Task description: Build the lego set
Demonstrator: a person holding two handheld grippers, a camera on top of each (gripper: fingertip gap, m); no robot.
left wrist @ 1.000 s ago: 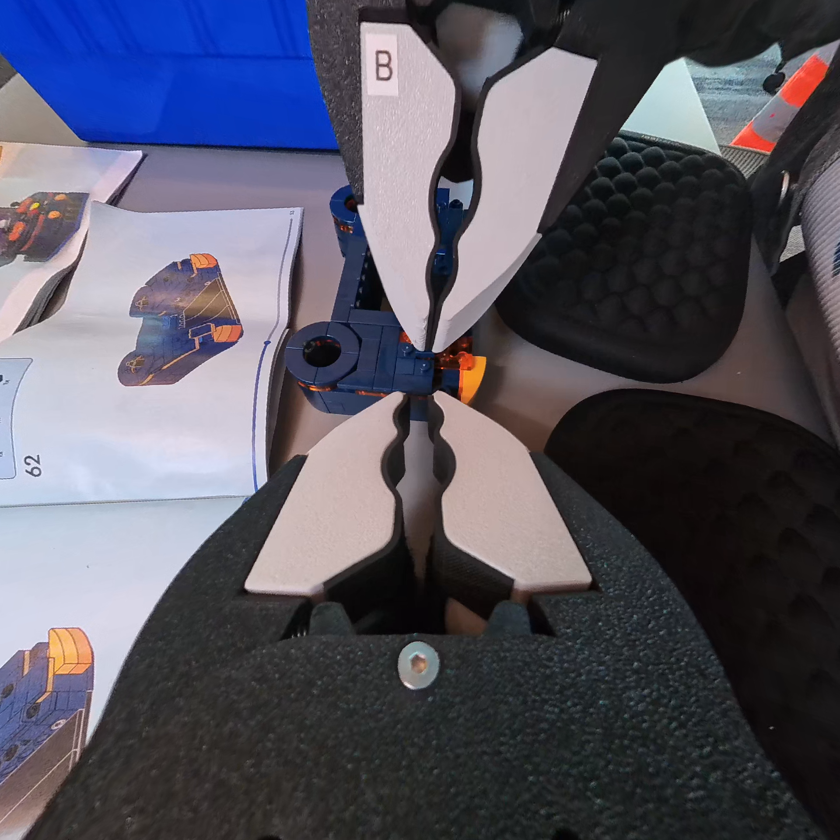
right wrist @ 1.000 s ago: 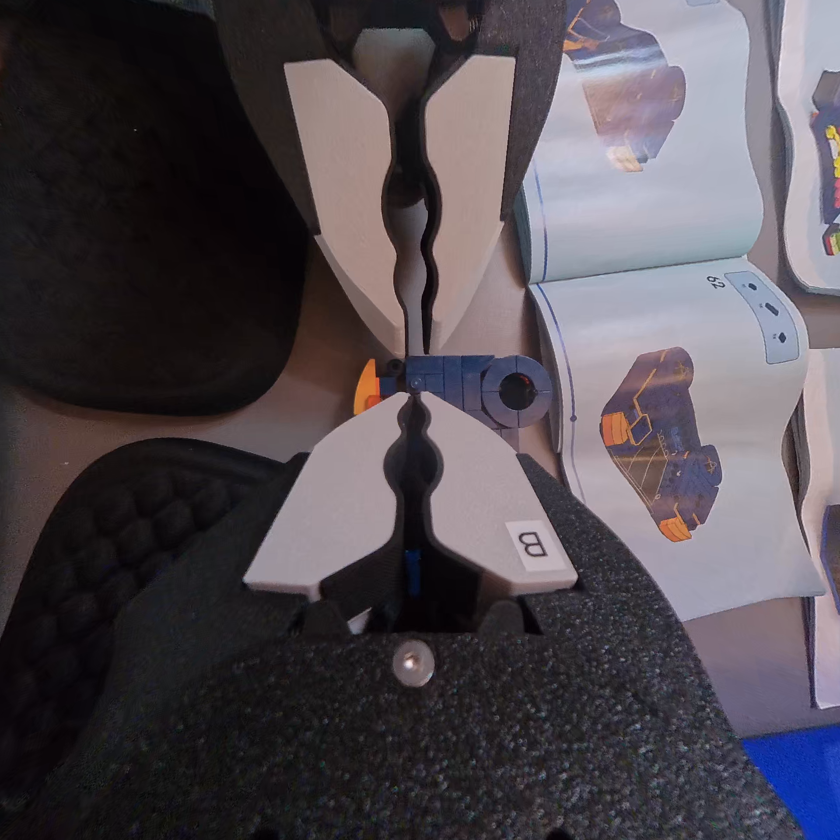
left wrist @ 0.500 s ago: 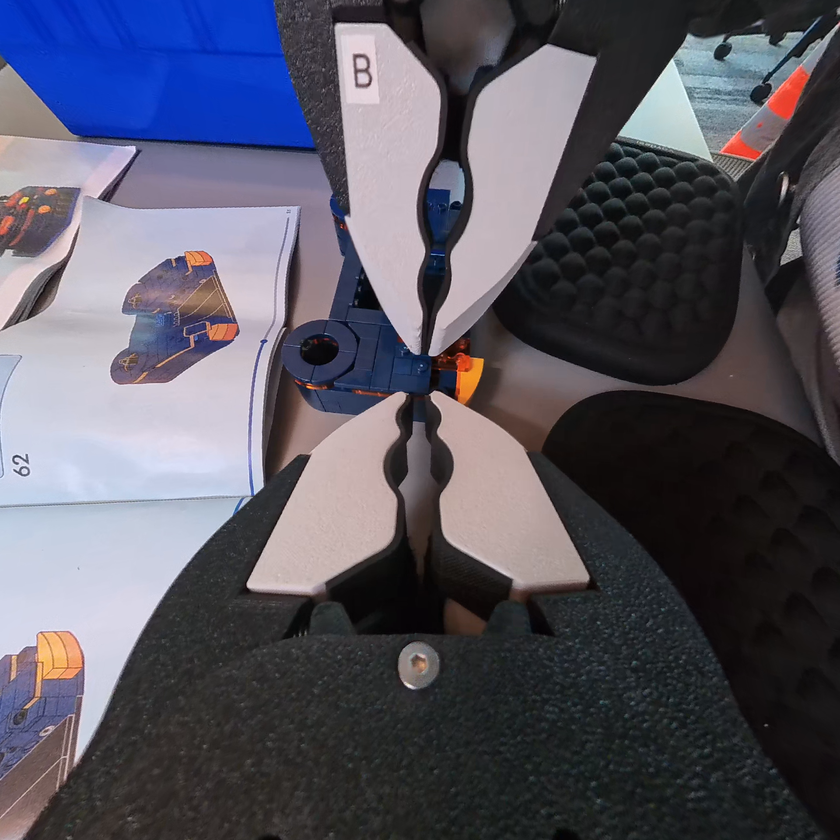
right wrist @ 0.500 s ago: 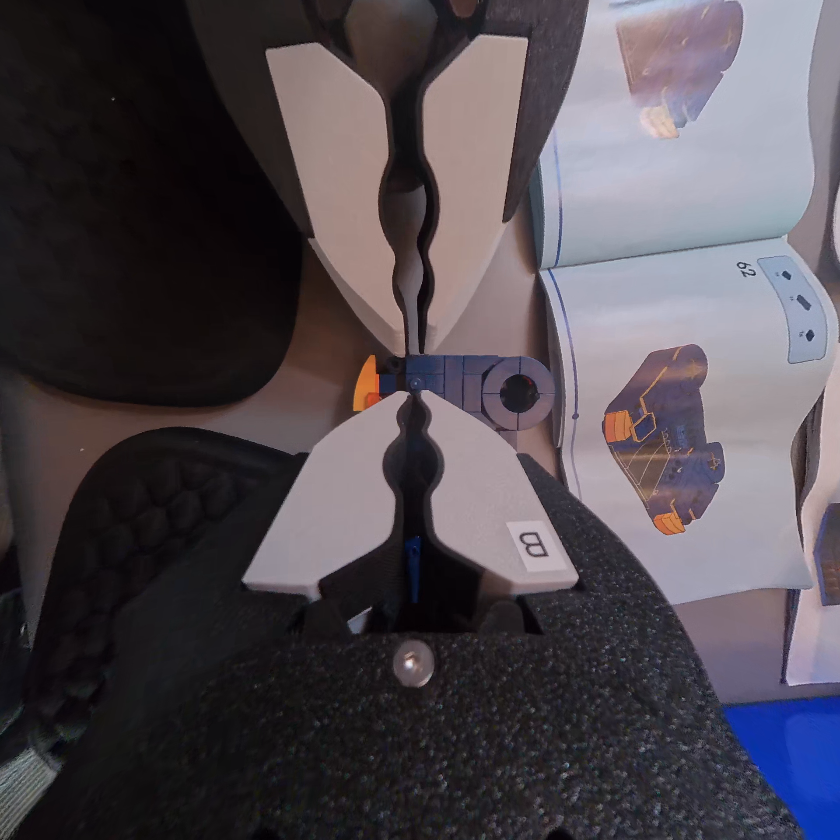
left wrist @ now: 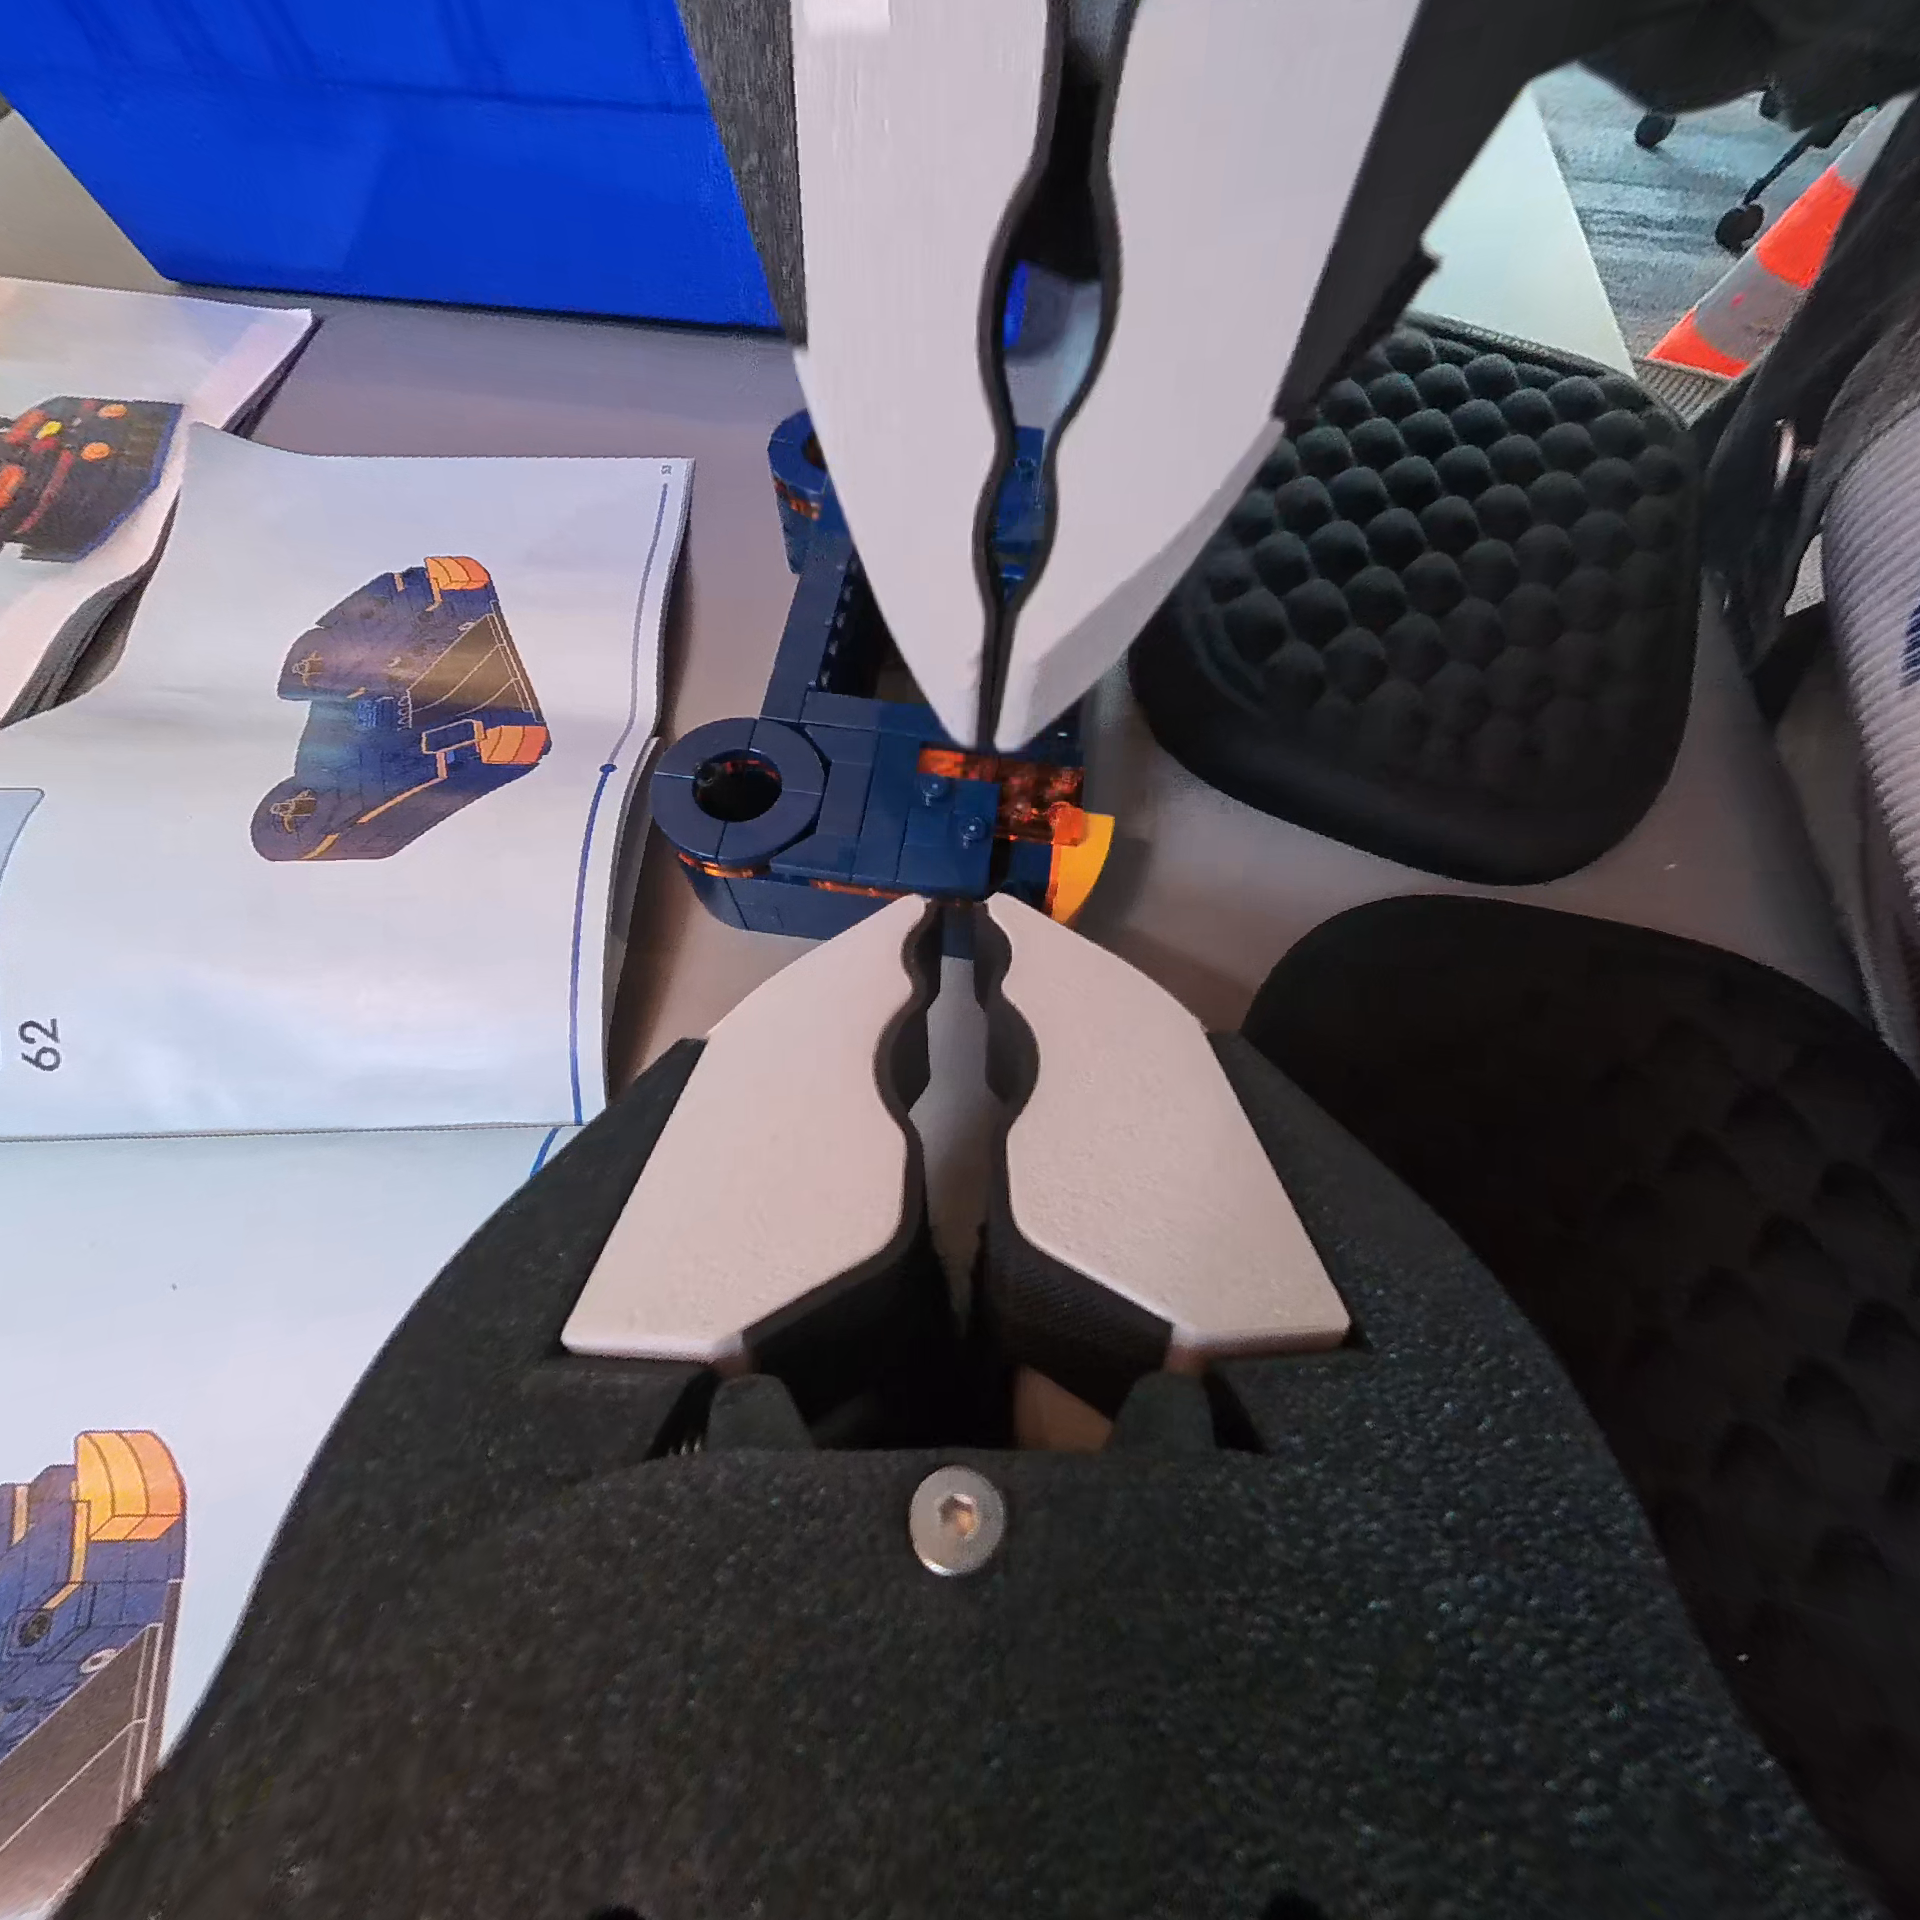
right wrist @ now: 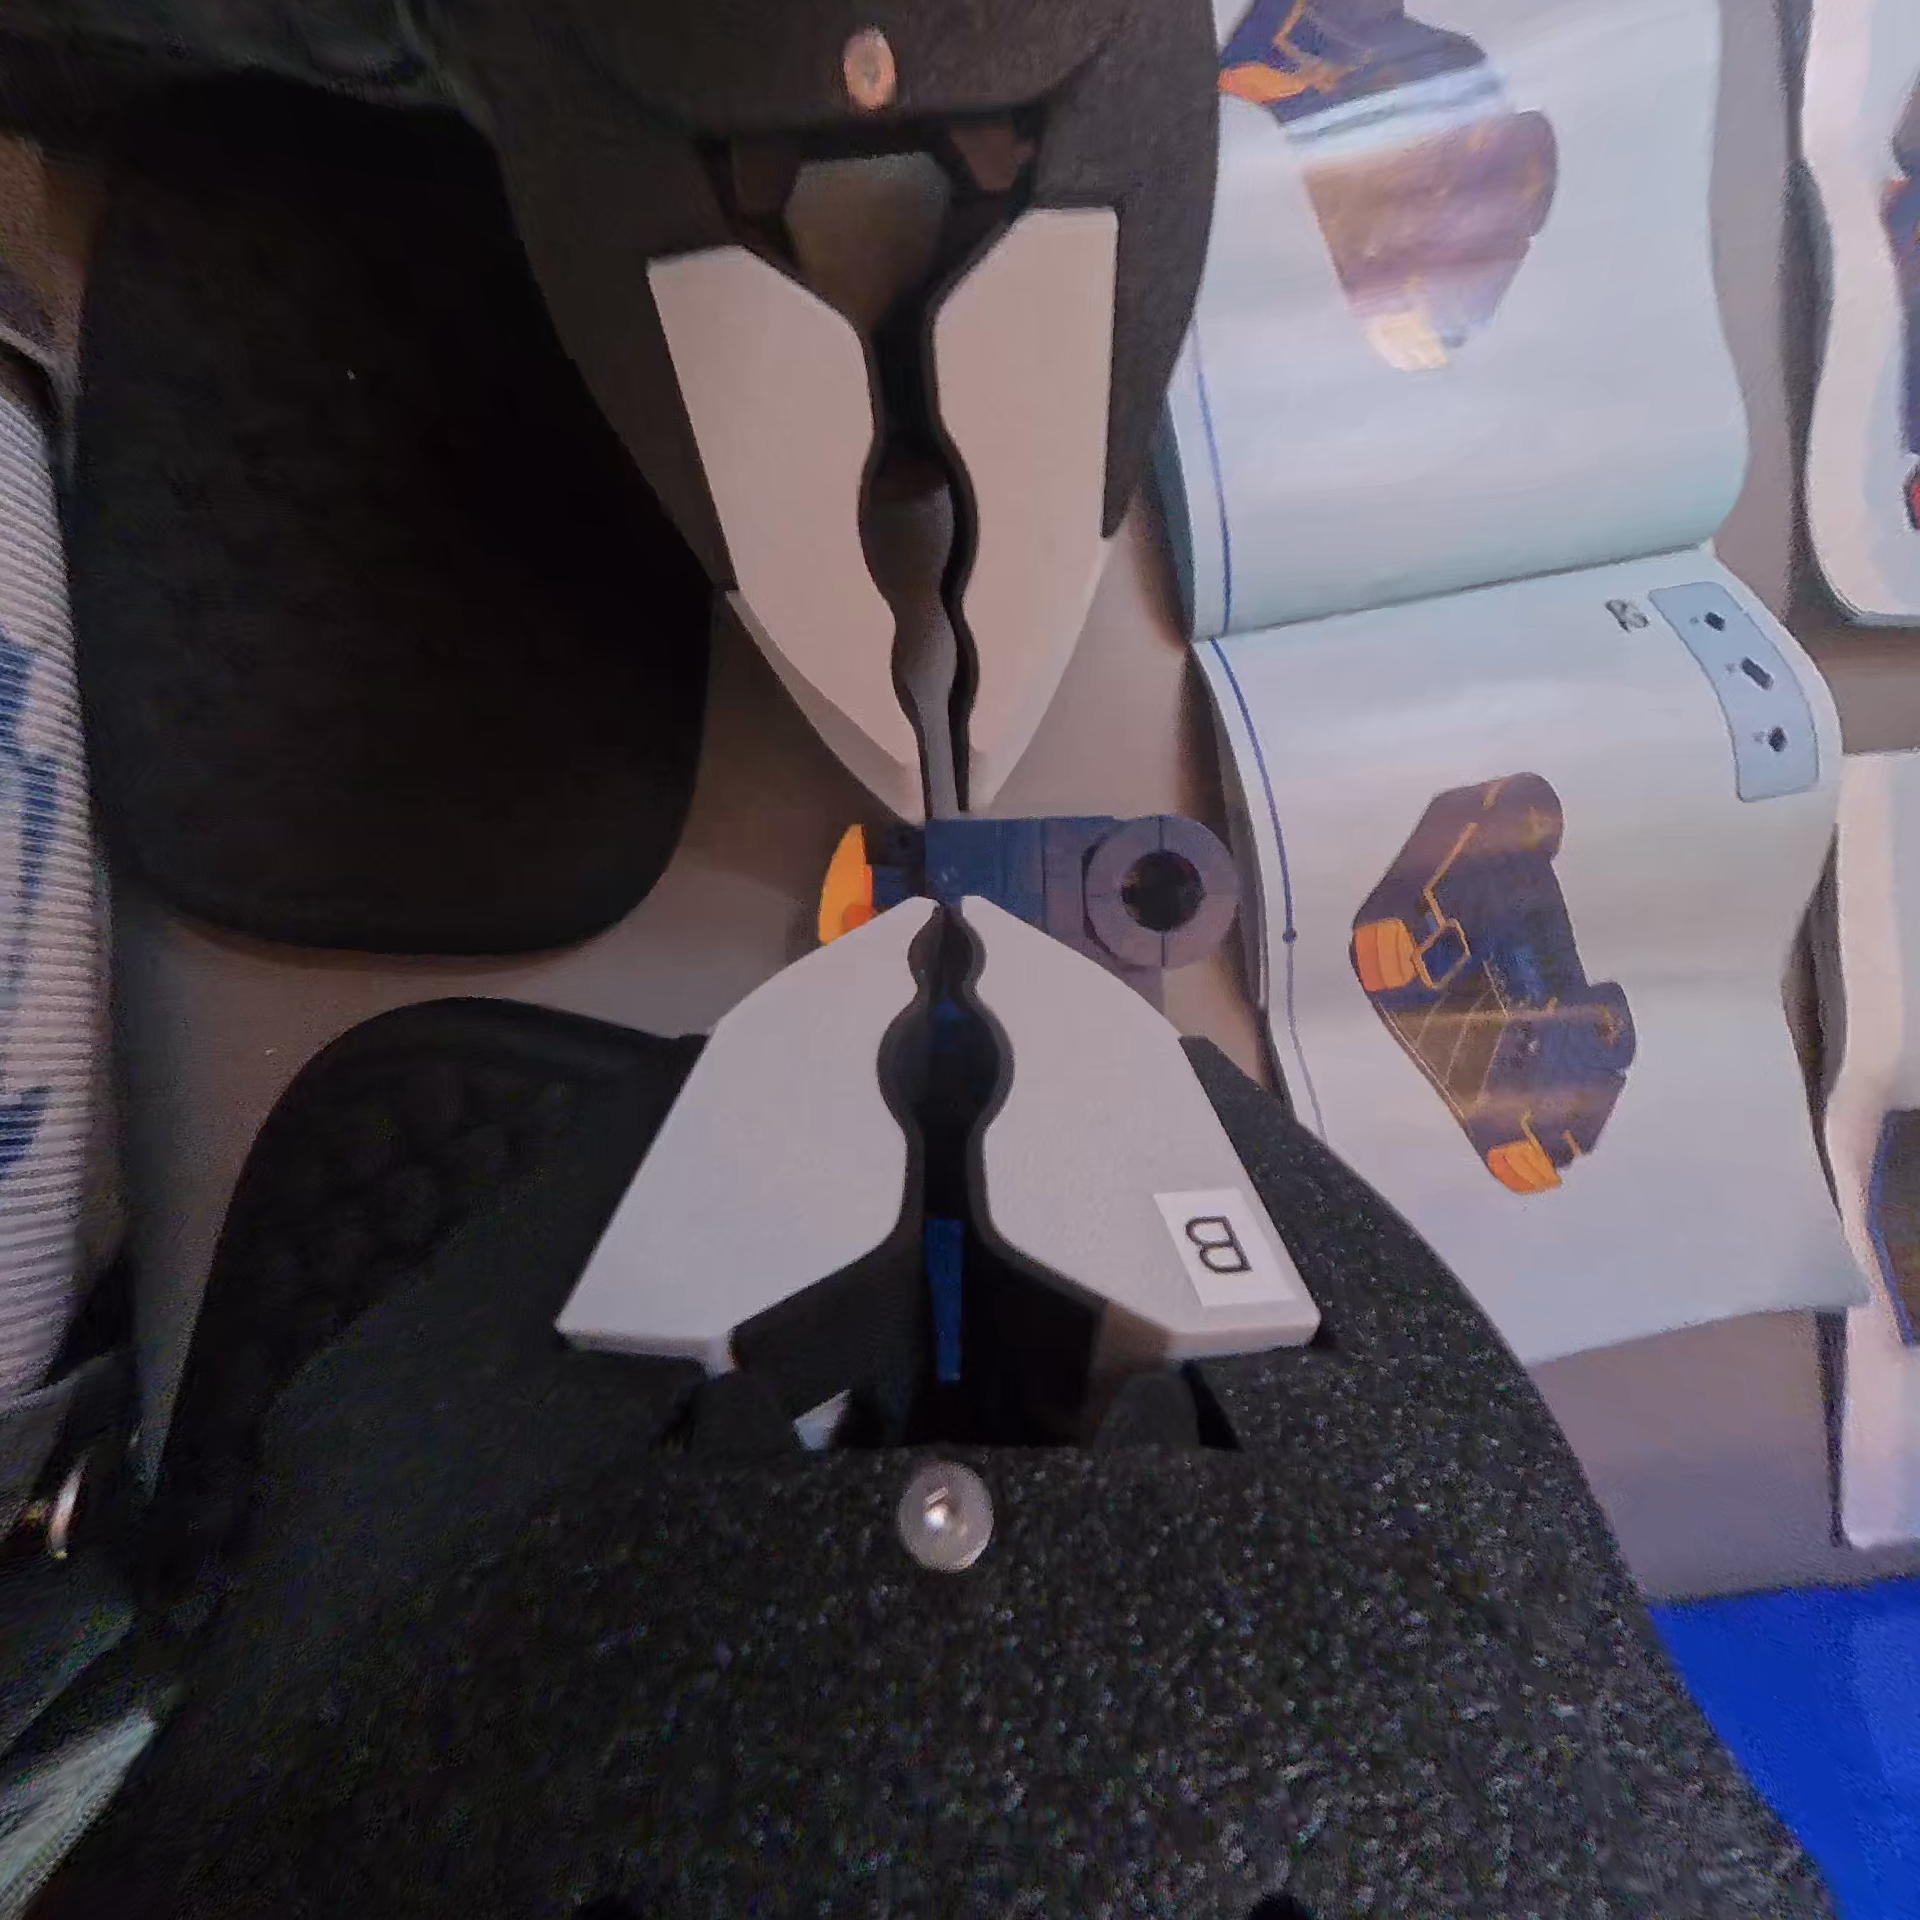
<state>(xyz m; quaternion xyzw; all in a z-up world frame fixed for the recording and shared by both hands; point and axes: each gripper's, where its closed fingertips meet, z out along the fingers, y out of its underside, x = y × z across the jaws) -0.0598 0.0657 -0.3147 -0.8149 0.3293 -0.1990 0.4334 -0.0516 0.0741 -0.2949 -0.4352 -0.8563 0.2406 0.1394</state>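
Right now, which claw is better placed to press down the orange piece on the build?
Right. The right claw is right atop the orange piece; the left claw is at the near edge of the build.

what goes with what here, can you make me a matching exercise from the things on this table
Things:
1. lego model
2. instruction booklet
3. black cushion
4. blue bin

Descriptions:
a. lying open, pages up
b. bumpy, dark, to the right in the left wrist view
c. between both gripper tips
d. at the table's far edge in the left wrist view

Pairs: 1-c, 2-a, 3-b, 4-d
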